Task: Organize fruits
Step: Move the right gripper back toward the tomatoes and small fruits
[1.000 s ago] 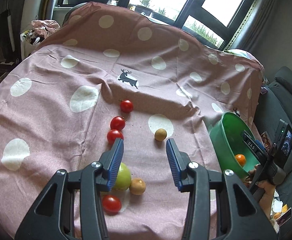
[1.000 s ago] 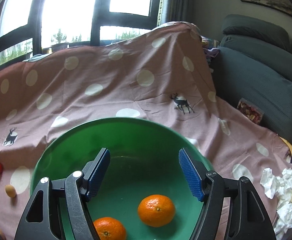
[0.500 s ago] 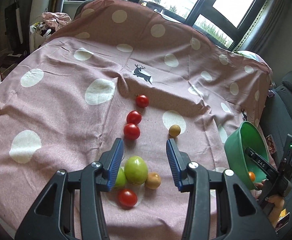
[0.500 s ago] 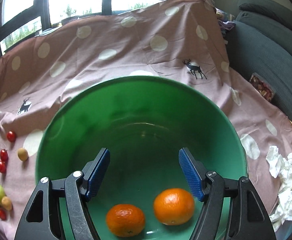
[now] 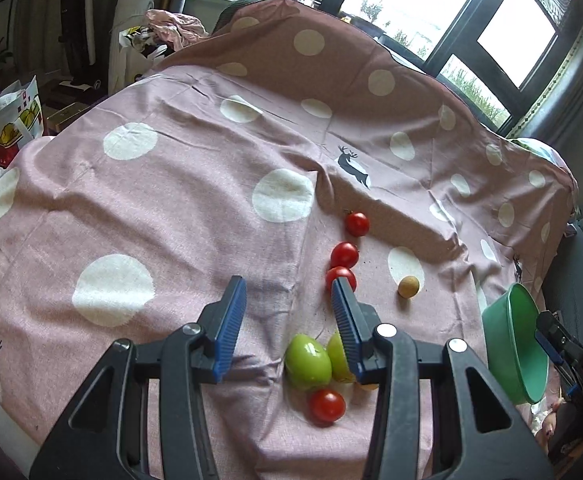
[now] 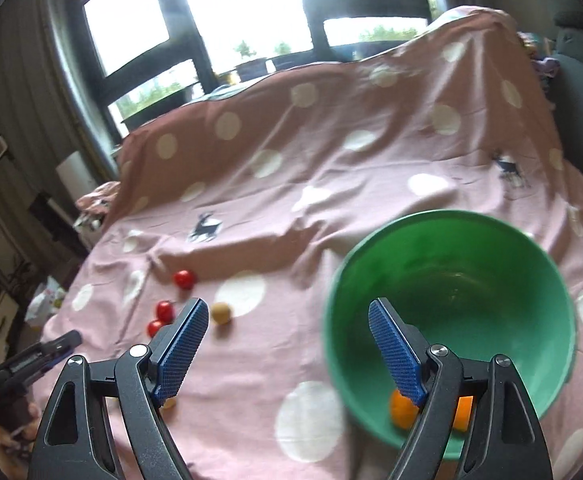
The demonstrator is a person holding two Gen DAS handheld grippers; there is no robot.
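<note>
My left gripper [image 5: 287, 320] hangs released over the pink spotted cloth [image 5: 163, 208], holding nothing, its blue pads spread wide at the lower centre of the left view. Two green fruits [image 5: 307, 362] lie touching each other just right of that gap, one half hidden behind my right-hand pad, with a red tomato [image 5: 327, 405] just below them and something orange barely showing behind the finger. Three more tomatoes [image 5: 344, 254] run in a line up the middle of the frame, and a small tan fruit [image 5: 408, 287] sits alone to their right. My right gripper [image 6: 285, 354] is likewise spread and empty, low in its own blurred view; the green bowl [image 6: 531, 248] fills the right half of that frame, with oranges [image 6: 401, 410] at its bottom partly hidden behind my finger. As I judge it, the step in hand is picking up the nearer green fruit. To do it well I should shift the left gripper rightward until that fruit alone sits between the pads, come down low, and close gently across its widest part. The risk, I think, is catching both fruits at once or nudging the tomato so it rolls down the cloth.
</note>
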